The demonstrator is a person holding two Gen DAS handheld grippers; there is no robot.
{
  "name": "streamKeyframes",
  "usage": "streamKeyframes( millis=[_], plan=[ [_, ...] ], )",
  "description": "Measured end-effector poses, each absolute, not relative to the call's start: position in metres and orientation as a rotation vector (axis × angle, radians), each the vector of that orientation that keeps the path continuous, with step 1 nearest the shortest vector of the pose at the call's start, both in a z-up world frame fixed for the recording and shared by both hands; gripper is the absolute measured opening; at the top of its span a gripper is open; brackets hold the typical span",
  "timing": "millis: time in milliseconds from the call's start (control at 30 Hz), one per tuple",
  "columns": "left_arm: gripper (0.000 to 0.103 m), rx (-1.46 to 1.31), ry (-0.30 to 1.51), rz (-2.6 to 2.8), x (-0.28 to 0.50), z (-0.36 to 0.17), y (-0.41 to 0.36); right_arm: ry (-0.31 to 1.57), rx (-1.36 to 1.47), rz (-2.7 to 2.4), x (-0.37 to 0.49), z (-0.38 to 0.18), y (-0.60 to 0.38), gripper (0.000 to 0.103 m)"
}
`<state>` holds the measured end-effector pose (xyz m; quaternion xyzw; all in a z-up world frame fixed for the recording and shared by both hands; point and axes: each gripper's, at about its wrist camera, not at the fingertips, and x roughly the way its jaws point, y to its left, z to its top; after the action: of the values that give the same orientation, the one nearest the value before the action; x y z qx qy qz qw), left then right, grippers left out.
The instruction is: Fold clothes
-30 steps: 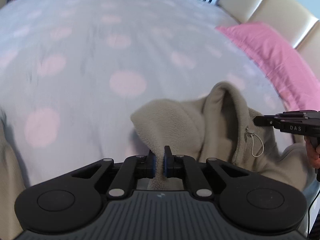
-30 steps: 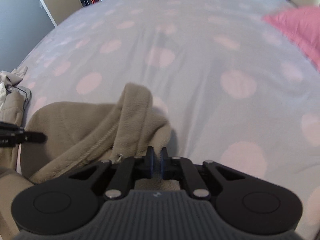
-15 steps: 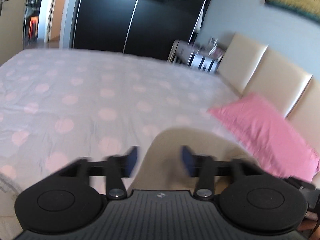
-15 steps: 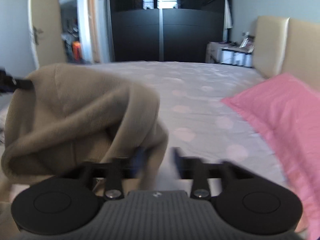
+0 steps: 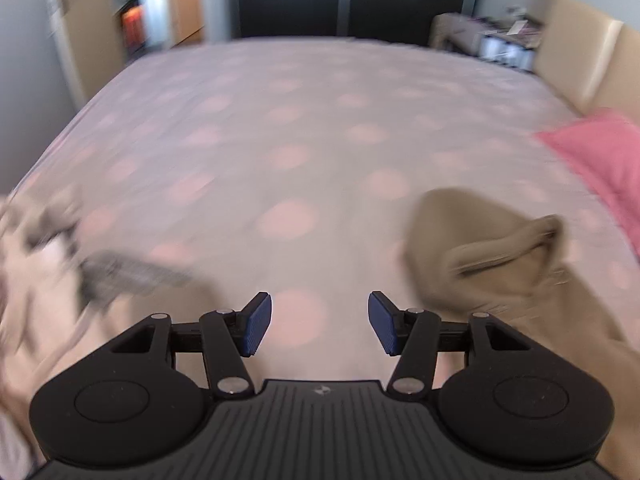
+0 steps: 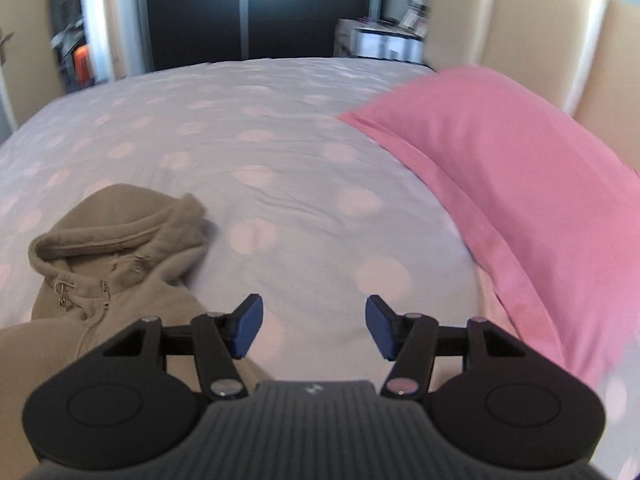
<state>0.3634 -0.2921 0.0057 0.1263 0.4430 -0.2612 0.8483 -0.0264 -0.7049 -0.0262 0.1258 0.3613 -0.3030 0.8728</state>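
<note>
A beige fleece hoodie lies on the bed, hood toward the far side, zip and drawcords showing. In the left wrist view the same hoodie sits blurred at the right. My left gripper is open above the bedspread, left of the hoodie, with nothing between its blue pads. My right gripper is open too, just right of the hoodie's body, holding nothing.
The bed has a pale bedspread with pink dots. A pink pillow lies at the right against a cream headboard. Blurred light clothes lie at the left edge. A dark wardrobe stands beyond the bed.
Both grippers were shut on the hoodie a second ago, lifted it, and have opened and let go. The hoodie now lies on the bed. The left view has swung left.
</note>
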Motion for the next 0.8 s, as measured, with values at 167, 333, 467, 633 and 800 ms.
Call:
streamKeyframes(
  millis=[167,333,467,633,800],
  plan=[
    [0.056,0.282,0.995,-0.481,0.374,-0.023,-0.272,0.789,0.316,-0.699,-0.081,-0.037,-0.700,0.061],
    [0.056,0.296,1.045,-0.454,0.378,-0.056,-0.274,0.774,0.378,-0.791,-0.131,-0.048,-0.704,0.063],
    [0.056,0.312,1.092,-0.428,0.381,-0.083,-0.277,0.729,0.423,-0.878,-0.167,-0.047,-0.725,0.066],
    [0.033,0.339,1.190,-0.355,0.384,-0.117,-0.275,0.739,0.516,-0.961,-0.194,-0.050,-0.757,0.068],
    [0.016,0.360,1.175,-0.351,0.381,-0.119,-0.268,0.772,0.573,-1.032,-0.200,-0.072,-0.787,0.068]
  ],
)
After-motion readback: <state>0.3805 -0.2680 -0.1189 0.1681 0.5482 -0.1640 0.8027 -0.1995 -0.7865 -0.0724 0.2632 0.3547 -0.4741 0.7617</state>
